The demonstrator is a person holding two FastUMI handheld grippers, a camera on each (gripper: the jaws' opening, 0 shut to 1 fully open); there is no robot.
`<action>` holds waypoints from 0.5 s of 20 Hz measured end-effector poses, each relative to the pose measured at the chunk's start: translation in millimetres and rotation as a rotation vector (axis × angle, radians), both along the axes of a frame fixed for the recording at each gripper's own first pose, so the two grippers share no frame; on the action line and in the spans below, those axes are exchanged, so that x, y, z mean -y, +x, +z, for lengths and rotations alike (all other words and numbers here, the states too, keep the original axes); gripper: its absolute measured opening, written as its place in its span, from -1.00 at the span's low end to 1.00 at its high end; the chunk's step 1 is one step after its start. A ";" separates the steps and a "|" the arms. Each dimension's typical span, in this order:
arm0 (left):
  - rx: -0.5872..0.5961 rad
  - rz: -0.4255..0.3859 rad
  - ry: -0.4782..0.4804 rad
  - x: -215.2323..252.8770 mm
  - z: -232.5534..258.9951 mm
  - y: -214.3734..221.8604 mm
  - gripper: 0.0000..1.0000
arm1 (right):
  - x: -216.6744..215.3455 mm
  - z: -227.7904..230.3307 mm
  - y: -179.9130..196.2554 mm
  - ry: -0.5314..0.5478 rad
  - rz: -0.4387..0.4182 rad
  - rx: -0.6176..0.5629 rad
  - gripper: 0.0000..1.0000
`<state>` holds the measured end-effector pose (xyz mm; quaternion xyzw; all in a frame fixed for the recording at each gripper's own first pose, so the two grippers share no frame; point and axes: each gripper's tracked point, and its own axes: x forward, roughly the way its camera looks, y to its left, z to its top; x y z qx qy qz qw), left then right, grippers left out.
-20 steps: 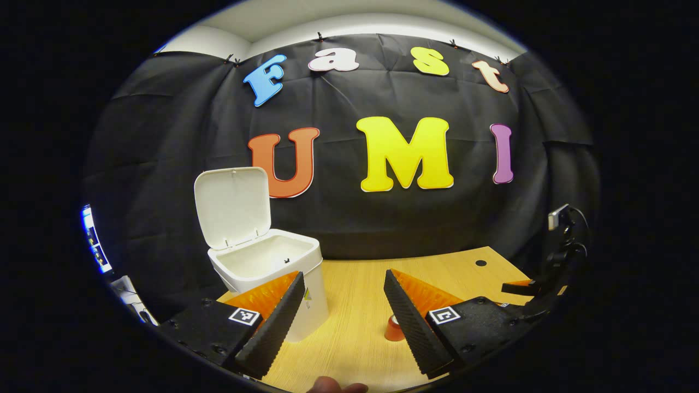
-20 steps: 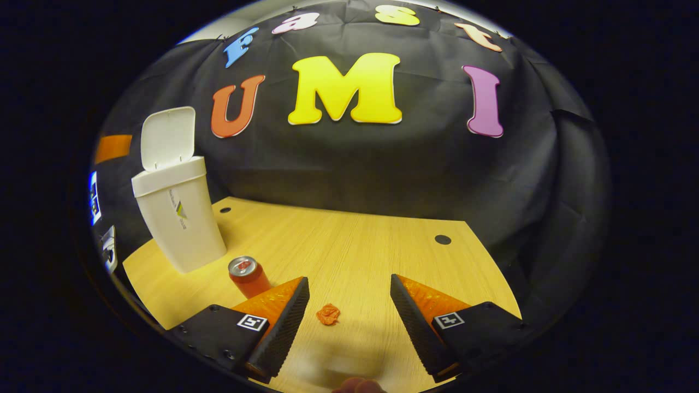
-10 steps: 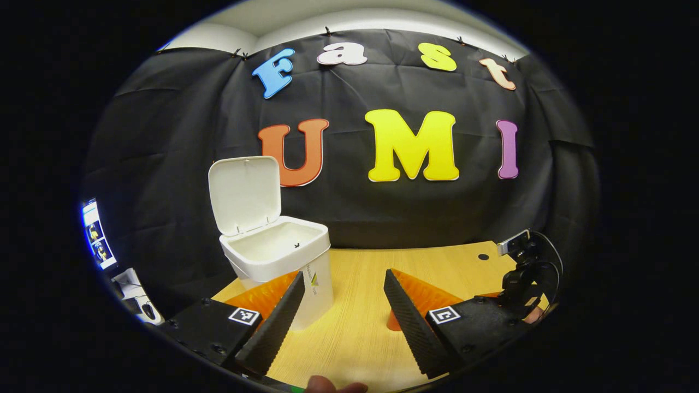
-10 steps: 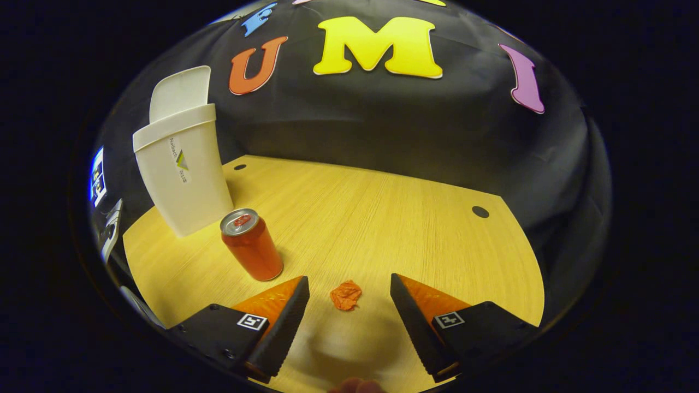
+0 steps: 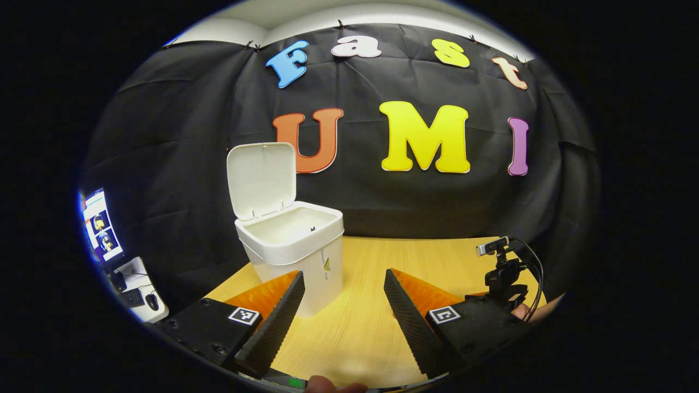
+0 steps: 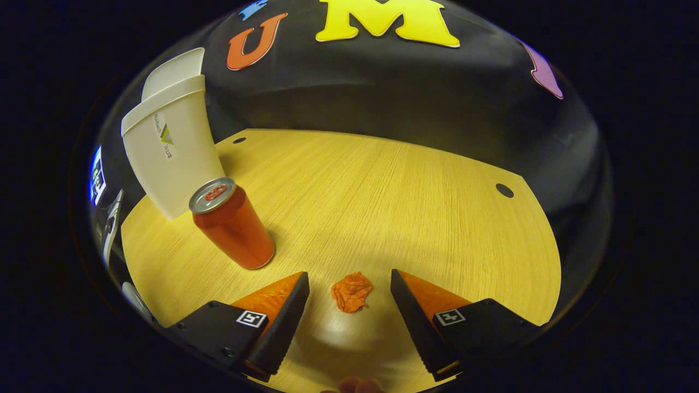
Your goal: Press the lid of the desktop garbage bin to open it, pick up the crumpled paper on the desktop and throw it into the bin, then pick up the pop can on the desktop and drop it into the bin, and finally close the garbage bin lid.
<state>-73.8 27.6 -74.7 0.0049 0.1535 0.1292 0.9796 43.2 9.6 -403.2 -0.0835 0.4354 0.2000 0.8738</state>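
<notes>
Orange crumpled paper [image 6: 351,291] lies on the worktop [image 6: 393,196] beside the pop can [image 6: 232,224], between your wide right tongs [image 6: 349,303], positioned to grasp. Left tongs [image 5: 343,314] stand wide, empty, near the open bin [image 5: 292,245].

Left gripper [image 5: 341,278]: jaws wide apart, nothing between them; right gripper [image 6: 349,284]: jaws wide apart, pitched downward, gripping nothing.
</notes>
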 end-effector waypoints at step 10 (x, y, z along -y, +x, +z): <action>0.014 0.051 0.021 -19.0 8.6 -8.6 0.93 | -1.7 -22.8 -2.6 -0.013 -0.011 -0.048 0.82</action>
